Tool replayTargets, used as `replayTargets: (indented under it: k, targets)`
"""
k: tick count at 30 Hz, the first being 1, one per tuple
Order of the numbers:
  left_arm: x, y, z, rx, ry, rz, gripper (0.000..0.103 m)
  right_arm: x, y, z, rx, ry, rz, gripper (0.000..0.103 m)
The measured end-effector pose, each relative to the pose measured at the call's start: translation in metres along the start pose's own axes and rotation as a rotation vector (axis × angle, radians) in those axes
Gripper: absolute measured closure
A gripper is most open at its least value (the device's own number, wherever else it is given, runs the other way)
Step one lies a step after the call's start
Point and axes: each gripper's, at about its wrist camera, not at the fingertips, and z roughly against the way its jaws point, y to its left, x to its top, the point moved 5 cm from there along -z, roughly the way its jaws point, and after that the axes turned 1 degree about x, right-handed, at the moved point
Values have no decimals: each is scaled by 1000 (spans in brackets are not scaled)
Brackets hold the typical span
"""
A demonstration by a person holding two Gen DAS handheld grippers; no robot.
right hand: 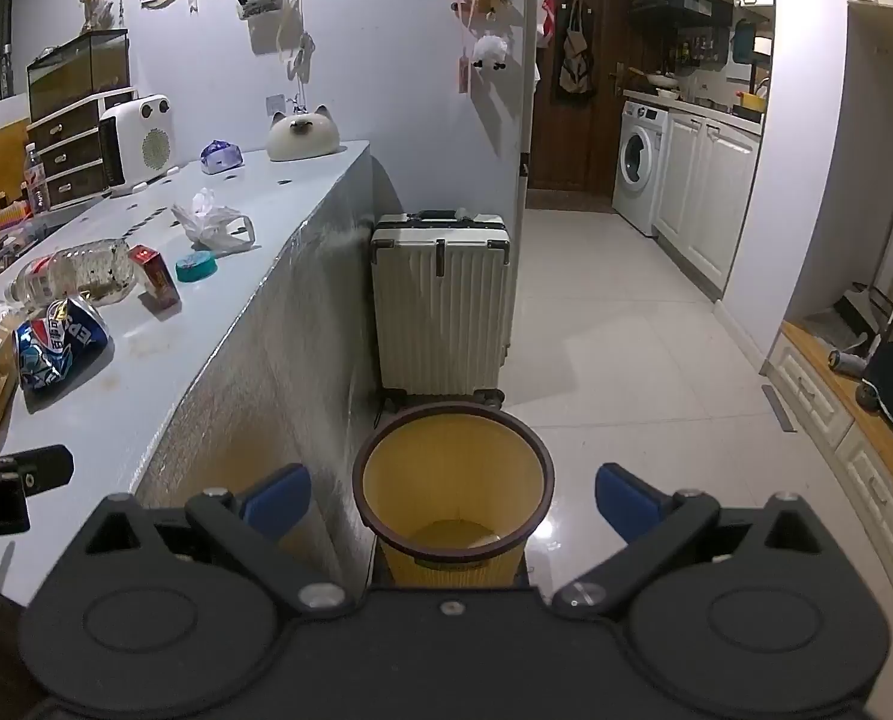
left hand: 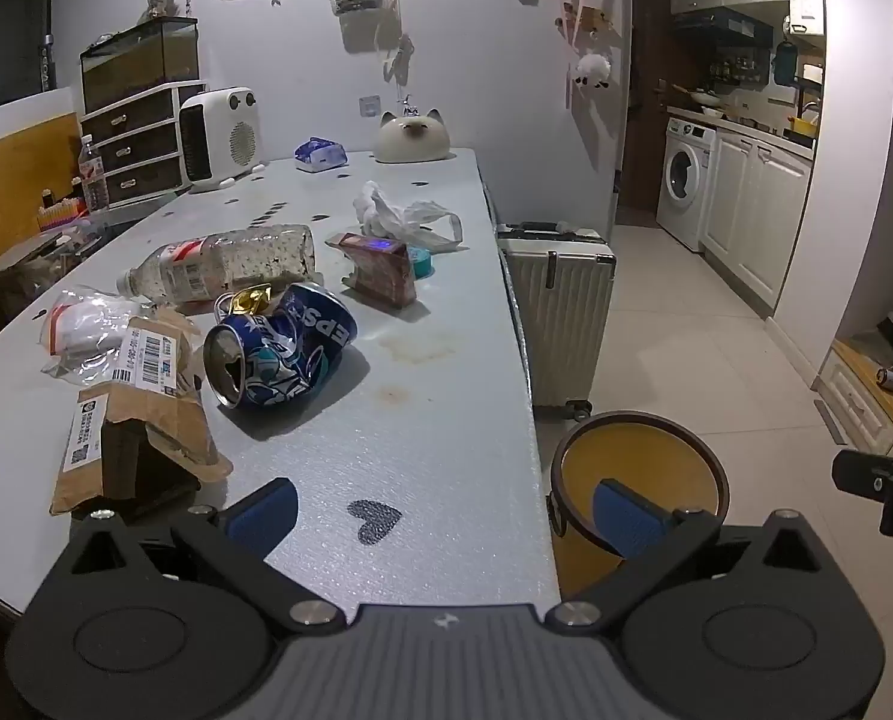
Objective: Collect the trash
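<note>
Left wrist view: with both the left gripper [left hand: 443,513] and right gripper [right hand: 452,501] spread empty, reach to eleven o'clock, straddle the can [left hand: 281,354] squarely, then drop it in the bin [right hand: 386,450].

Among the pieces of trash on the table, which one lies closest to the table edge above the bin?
The teal round lid. It lies beside the red carton, nearer the edge than the crushed blue can or the plastic bottle.

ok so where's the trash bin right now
The yellow bin stands on the floor against the table's right side, just in front of the white suitcase; the right wrist view looks straight into it.
</note>
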Motion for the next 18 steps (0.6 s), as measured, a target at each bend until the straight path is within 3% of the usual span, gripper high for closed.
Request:
replayTargets:
  k: [18]
  targets:
    - [0, 0, 0, -2, 3, 1, 0, 0, 4, -2, 1, 4, 0, 1]
